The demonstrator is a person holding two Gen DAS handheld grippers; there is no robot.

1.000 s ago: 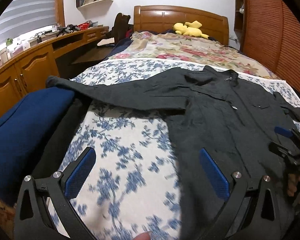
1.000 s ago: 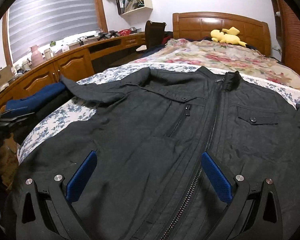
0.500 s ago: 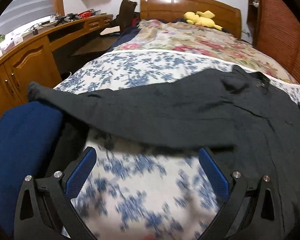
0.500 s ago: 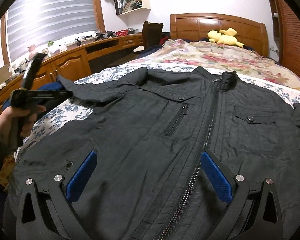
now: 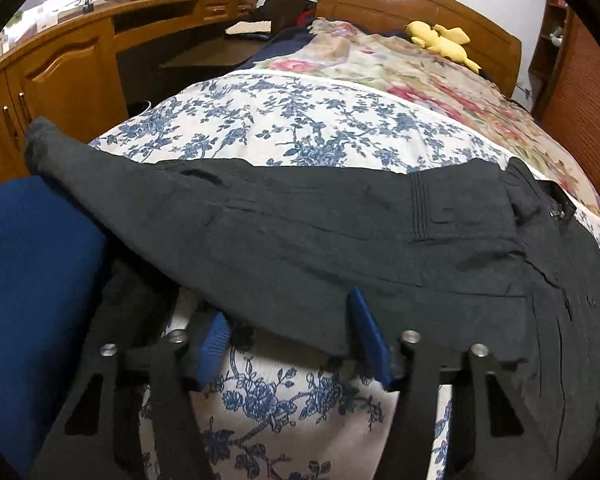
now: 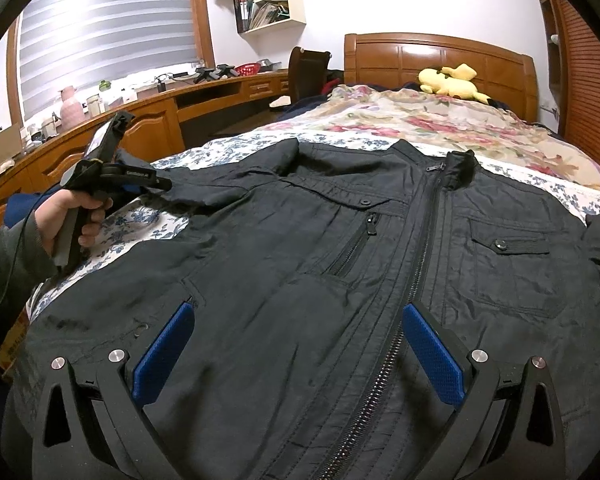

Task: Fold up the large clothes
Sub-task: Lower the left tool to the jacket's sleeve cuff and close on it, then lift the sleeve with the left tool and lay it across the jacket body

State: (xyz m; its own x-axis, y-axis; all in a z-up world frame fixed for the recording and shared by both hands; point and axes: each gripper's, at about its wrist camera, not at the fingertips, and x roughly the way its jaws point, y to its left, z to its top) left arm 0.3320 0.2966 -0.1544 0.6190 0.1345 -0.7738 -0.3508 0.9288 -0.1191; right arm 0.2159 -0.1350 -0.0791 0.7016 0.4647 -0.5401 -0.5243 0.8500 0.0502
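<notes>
A dark grey zip jacket lies spread face up on the blue-flowered bedsheet. Its left sleeve stretches out to the bed's left edge, cuff at the far end. My left gripper sits at the sleeve's near edge; its jaws are closing with the sleeve's hem between the blue pads, and a wide gap still shows. In the right wrist view a hand holds that left gripper by the sleeve. My right gripper hovers open over the jacket's lower front, beside the zip.
A folded blue garment lies off the bed's left side. A floral quilt and a yellow plush toy sit near the wooden headboard. A wooden desk with cupboards runs along the left wall.
My left gripper has travelled from the jacket's hem side to the left sleeve and dropped to its edge, and its jaws have narrowed. The right gripper has stayed in place.
</notes>
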